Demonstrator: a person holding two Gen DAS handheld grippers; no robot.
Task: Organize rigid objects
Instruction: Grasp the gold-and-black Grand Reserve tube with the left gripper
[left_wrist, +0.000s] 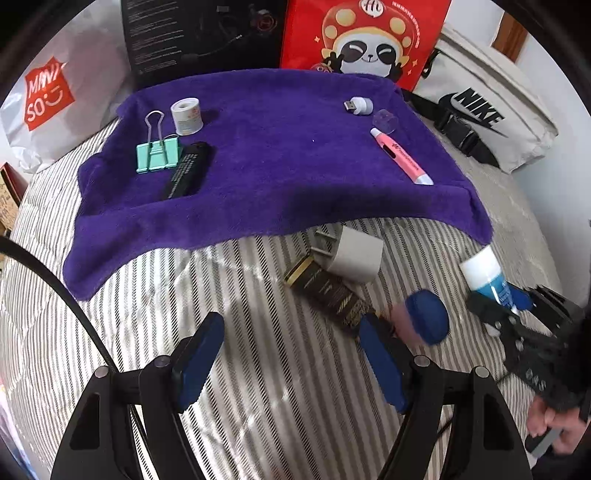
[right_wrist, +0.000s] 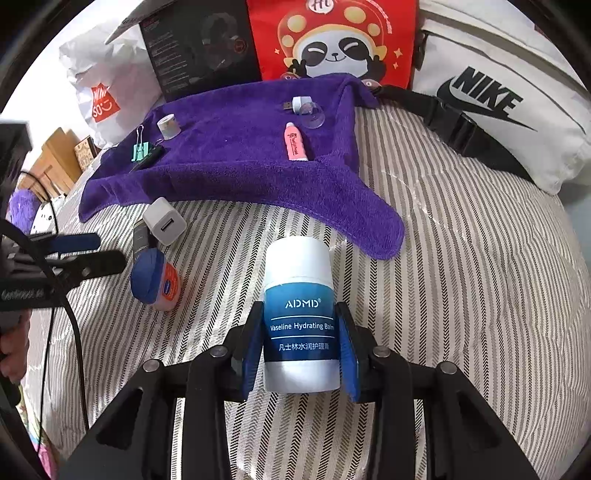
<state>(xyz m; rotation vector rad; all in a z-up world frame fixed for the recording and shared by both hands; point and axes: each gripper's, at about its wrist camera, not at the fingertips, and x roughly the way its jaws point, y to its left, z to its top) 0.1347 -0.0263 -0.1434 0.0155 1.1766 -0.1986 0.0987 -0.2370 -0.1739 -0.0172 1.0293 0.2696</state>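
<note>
- The right tool (right_wrist: 301, 354) was closed on the balm stick (right_wrist: 300, 314), with a blue pad pressed to each side of its lower half.
- The stick was a round white tube with a white cap and a blue label that read "ADMD" and "Vaseline Hydrating Balm"; it pointed forward, above the striped bed (right_wrist: 461, 295), just before the near edge of the purple towel (right_wrist: 236, 147).
- In the left wrist view the same stick (left_wrist: 487, 277) showed at the right, held in the right tool (left_wrist: 517, 306).
- The left tool (left_wrist: 291, 358) was open and held nothing; its blue pads (left_wrist: 195, 365) stood wide apart over the bed.
- A small jar (right_wrist: 155, 278) with a blue lid lay on its side on the bed, just beside the right pad of the left tool.
- A white charger (left_wrist: 354, 258) and a dark box (left_wrist: 328, 291) with gold print lay touching each other on the bed, near the towel edge.
- On the towel, at the left, lay a green clip (left_wrist: 157, 151), a tape roll (left_wrist: 185, 115) and a black bar (left_wrist: 186, 170); the clip and the bar were touching.
- At the right of the towel lay a pink pen (left_wrist: 400, 157), a white USB plug (left_wrist: 358, 106) and a clear cup (left_wrist: 384, 120).
</note>
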